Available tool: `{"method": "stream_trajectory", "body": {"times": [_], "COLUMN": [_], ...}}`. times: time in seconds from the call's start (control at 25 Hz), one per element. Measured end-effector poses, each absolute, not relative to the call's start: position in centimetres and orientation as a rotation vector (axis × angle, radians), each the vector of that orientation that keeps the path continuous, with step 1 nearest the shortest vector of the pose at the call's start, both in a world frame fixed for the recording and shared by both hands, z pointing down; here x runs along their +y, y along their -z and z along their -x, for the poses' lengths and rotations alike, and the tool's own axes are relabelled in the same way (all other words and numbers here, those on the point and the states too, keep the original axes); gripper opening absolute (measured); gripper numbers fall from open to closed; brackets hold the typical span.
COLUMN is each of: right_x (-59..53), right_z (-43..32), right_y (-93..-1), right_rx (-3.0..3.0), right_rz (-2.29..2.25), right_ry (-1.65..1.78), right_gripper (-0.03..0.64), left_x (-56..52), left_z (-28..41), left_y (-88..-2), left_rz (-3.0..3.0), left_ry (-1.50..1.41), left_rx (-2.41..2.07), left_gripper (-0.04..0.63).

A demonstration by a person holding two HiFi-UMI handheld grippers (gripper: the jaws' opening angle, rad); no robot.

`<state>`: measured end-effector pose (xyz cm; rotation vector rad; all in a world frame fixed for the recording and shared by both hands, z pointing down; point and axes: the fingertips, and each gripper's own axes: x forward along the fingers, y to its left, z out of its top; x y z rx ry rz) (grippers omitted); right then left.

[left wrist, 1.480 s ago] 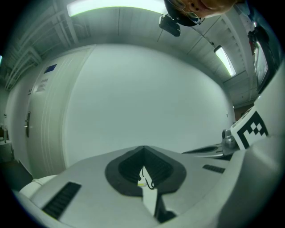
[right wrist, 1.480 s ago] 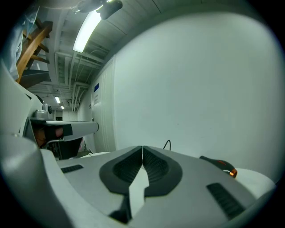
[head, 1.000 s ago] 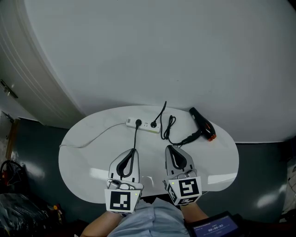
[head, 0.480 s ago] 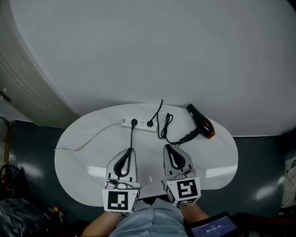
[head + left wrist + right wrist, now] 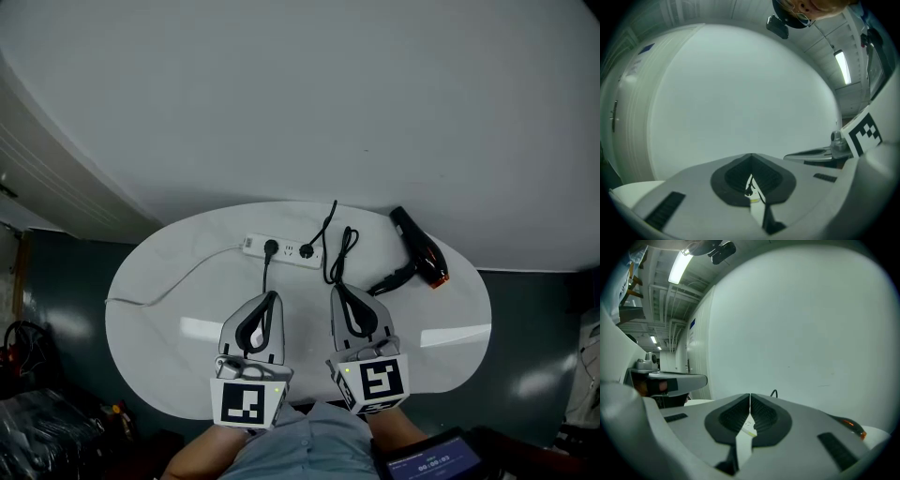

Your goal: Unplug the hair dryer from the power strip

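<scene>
A white power strip (image 5: 281, 250) lies near the far side of the white oval table (image 5: 169, 319), with two black plugs in it. From the right plug (image 5: 306, 251) a black cord loops to the black hair dryer (image 5: 419, 257) with an orange end, at the far right. The left plug (image 5: 271, 248) has a cord running toward me. My left gripper (image 5: 272, 297) is shut and empty, just short of the strip. My right gripper (image 5: 337, 292) is shut and empty too, close to the cord loops. Through the left gripper's (image 5: 751, 157) pads a plug shows; the right gripper (image 5: 750, 396) sees the dryer's orange tip (image 5: 853, 426).
A thin white cable (image 5: 178, 286) runs from the strip leftward off the table's edge. A large curved white wall (image 5: 309, 103) stands right behind the table. Dark floor surrounds the table, with clutter (image 5: 37, 412) at the lower left. A tablet screen (image 5: 431, 464) shows at the bottom right.
Both grippers have moved a little forward over the table toward the power strip and cord. Their jaws have stayed shut. The strip, cord and dryer lie as before.
</scene>
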<state>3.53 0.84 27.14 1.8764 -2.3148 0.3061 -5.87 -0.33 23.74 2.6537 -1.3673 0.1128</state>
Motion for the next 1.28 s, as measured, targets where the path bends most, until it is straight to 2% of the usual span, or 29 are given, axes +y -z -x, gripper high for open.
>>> {"method": "stream_trajectory", "body": {"times": [0.8,1.28], "right_x": [-7.1,-8.1], "right_z": [-4.4,-4.5], "right_y": [-34.9,-39.7], "right_rx": [-2.329,-2.285], "right_rz": [-1.727,-1.642], "right_ry": [-0.507,-0.620], "right_gripper": [0.005,0.005], "left_x": [-8.1,-9.9], "left_z": [2.7,1.8], "left_y": [-31.5,-36.9], "left_rz": [-2.493,-2.389], "left_ry": [-0.274,-0.361], "left_rx": [-1.339,-1.286], "left_gripper": [-0.003,-0.003]}}
